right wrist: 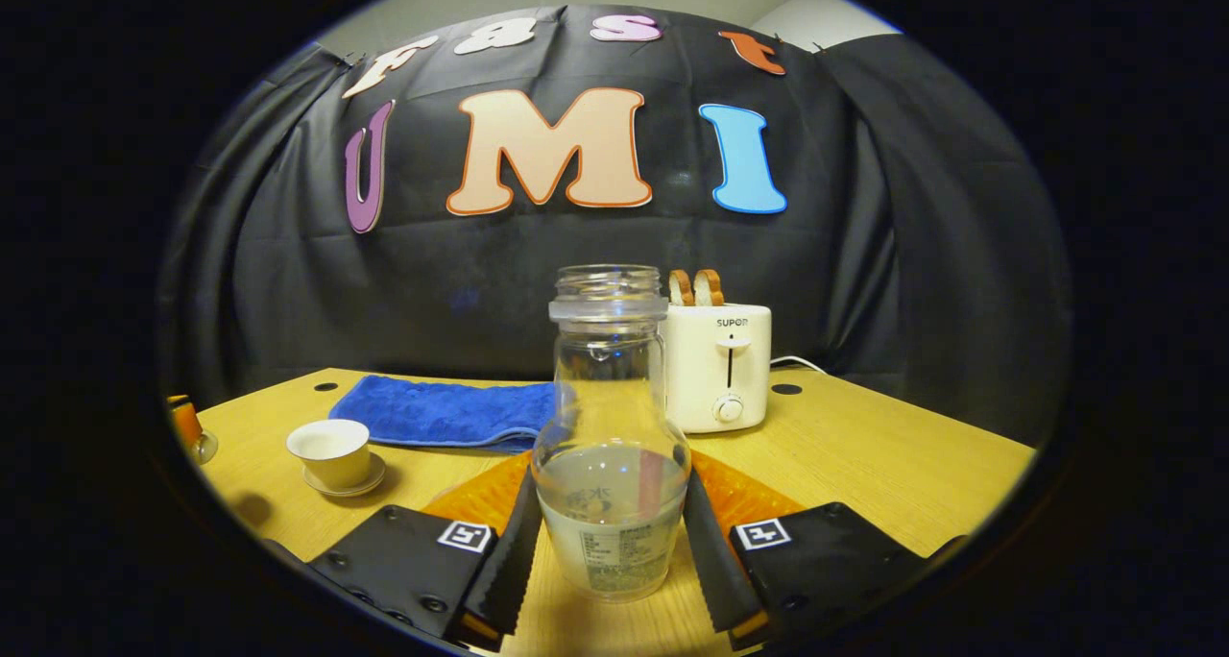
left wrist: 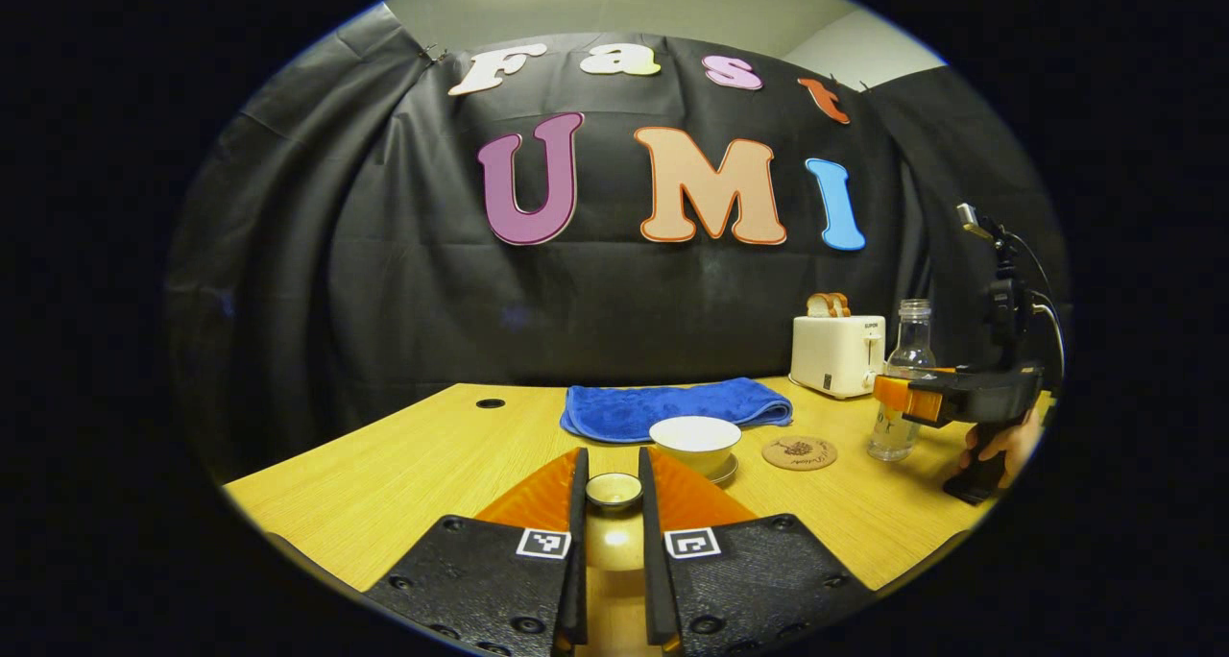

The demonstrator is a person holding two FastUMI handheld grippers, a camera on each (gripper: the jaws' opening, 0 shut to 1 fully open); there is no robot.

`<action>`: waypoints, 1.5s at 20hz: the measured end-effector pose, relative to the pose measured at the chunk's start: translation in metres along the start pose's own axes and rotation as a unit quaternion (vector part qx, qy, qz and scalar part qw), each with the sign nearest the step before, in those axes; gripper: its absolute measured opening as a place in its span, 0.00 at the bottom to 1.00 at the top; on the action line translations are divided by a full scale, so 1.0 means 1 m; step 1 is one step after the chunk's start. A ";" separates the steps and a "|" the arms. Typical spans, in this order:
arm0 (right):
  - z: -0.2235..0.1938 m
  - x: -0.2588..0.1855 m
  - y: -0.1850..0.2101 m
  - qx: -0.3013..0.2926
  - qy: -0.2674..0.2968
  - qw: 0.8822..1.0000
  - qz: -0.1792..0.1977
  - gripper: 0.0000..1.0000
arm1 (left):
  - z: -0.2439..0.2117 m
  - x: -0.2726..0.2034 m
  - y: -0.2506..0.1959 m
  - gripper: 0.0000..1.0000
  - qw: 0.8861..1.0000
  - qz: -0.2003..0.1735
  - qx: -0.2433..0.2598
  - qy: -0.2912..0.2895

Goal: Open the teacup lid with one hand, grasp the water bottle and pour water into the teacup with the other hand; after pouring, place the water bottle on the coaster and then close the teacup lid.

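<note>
On the wooden tabletop (left wrist: 403,465), I am working both grippers around the tea set. In the left gripper view, my left gripper (left wrist: 613,489) is holding the small teacup lid (left wrist: 614,490) between its fingertips, the jaws narrowed to a slim gap with both fingers touching the lid's sides, and the lid is sitting raised above the wood. The open teacup (left wrist: 695,443) is standing on its saucer just beyond, at about one o'clock from the lid, with the round coaster (left wrist: 800,452) lying bare near it at three o'clock. A folded blue towel (left wrist: 672,407) is lying behind the cup.

In the right gripper view, my right gripper (right wrist: 611,532) is straddling the clear water bottle (right wrist: 611,446), which is standing upright and capless, holding water in its lower part. The jaws are standing wide, one finger on each side of the bottle's base; I cannot tell whether both are pressing on it. A white toaster (right wrist: 720,369) with bread slices is sitting just behind, at one o'clock from the bottle.
</note>
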State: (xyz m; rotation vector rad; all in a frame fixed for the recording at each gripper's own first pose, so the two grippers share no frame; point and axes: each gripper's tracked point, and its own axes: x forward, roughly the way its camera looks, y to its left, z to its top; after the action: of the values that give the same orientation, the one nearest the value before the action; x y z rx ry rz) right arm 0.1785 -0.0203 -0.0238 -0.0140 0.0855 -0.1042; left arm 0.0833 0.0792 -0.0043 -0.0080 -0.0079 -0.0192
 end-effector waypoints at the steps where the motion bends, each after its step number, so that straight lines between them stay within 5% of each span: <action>1: -0.001 0.000 0.001 -0.004 0.005 1.000 0.004 0.74 | 0.001 0.000 -0.001 0.21 1.000 -0.004 0.001 0.000; 7: 0.008 0.012 0.035 -0.143 -0.019 0.989 0.030 0.72 | 0.000 -0.004 -0.020 0.21 0.998 -0.068 0.000 0.000; 13: 0.000 0.033 0.071 -0.344 -0.012 0.938 0.050 0.72 | 0.000 -0.004 -0.009 0.21 0.997 -0.083 0.000 0.000; 21: -0.018 0.041 0.118 -0.549 -0.022 0.831 0.086 0.71 | 0.000 -0.001 0.041 0.21 0.998 -0.056 -0.001 -0.001; 25: -0.019 0.044 0.135 -0.634 -0.038 0.767 0.095 0.71 | -0.001 0.000 0.039 0.21 0.998 -0.061 -0.001 -0.002; 30: -0.018 0.049 0.143 -0.690 -0.045 0.716 0.094 0.71 | -0.001 0.000 0.039 0.21 0.998 -0.062 -0.001 -0.001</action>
State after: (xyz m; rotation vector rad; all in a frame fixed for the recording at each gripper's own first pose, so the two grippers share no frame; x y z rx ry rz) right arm 0.2407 0.1168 -0.0482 -1.5316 0.0501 0.1907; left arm 0.0842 0.1179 -0.0059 -0.0101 -0.0105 -0.1433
